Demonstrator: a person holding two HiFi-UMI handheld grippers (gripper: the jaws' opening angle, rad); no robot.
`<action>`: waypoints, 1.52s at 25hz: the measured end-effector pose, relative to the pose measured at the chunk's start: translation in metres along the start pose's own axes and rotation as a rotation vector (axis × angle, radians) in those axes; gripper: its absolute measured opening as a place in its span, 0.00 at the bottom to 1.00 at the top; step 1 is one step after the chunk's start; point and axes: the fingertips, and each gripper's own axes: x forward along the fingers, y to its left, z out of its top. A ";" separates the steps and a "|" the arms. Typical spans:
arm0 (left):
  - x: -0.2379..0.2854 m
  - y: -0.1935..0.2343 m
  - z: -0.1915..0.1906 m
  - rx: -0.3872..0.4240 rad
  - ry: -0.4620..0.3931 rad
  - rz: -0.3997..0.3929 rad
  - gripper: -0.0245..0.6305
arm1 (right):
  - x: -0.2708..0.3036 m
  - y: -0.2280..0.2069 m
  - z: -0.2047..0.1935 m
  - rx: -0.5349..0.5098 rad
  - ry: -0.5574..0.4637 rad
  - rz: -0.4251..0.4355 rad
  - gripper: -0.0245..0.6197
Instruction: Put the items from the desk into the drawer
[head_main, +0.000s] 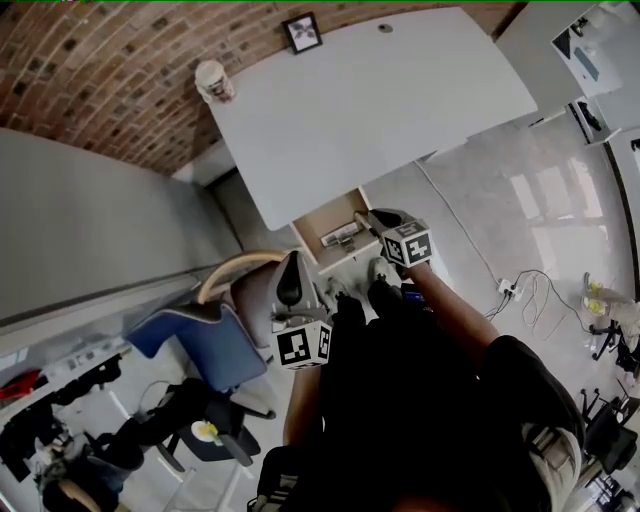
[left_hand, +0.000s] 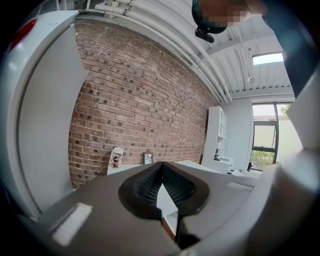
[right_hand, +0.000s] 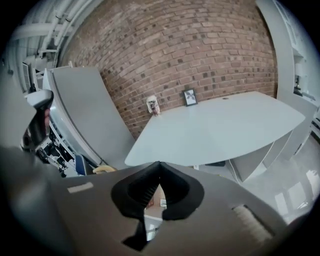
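Note:
The white desk (head_main: 380, 110) carries a patterned cup (head_main: 214, 80) and a small picture frame (head_main: 302, 33) at its far edge along the brick wall. Under its near edge an open wooden drawer (head_main: 322, 222) holds a few small items (head_main: 340, 236). My right gripper (head_main: 363, 216) is shut and empty, its tip just over the drawer's right side. My left gripper (head_main: 291, 262) is shut and empty, lower left of the drawer. The cup (right_hand: 153, 105) and frame (right_hand: 189, 97) show in the right gripper view, and the cup (left_hand: 117, 157) and frame (left_hand: 148, 158) in the left gripper view.
A grey partition (head_main: 90, 220) stands at the left. A beige-backed chair (head_main: 235, 272) and a blue chair (head_main: 200, 340) sit close to my left gripper. Cables and a power strip (head_main: 510, 288) lie on the floor at right. A white cabinet (head_main: 590, 50) stands far right.

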 end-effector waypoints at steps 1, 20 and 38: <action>-0.002 -0.004 0.007 0.003 -0.012 -0.003 0.06 | -0.012 0.006 0.014 -0.013 -0.037 0.008 0.04; -0.003 -0.036 0.034 0.026 -0.057 -0.072 0.06 | -0.143 0.093 0.105 -0.195 -0.374 0.155 0.04; -0.001 -0.035 0.037 0.028 -0.062 -0.065 0.06 | -0.142 0.082 0.114 -0.169 -0.382 0.142 0.04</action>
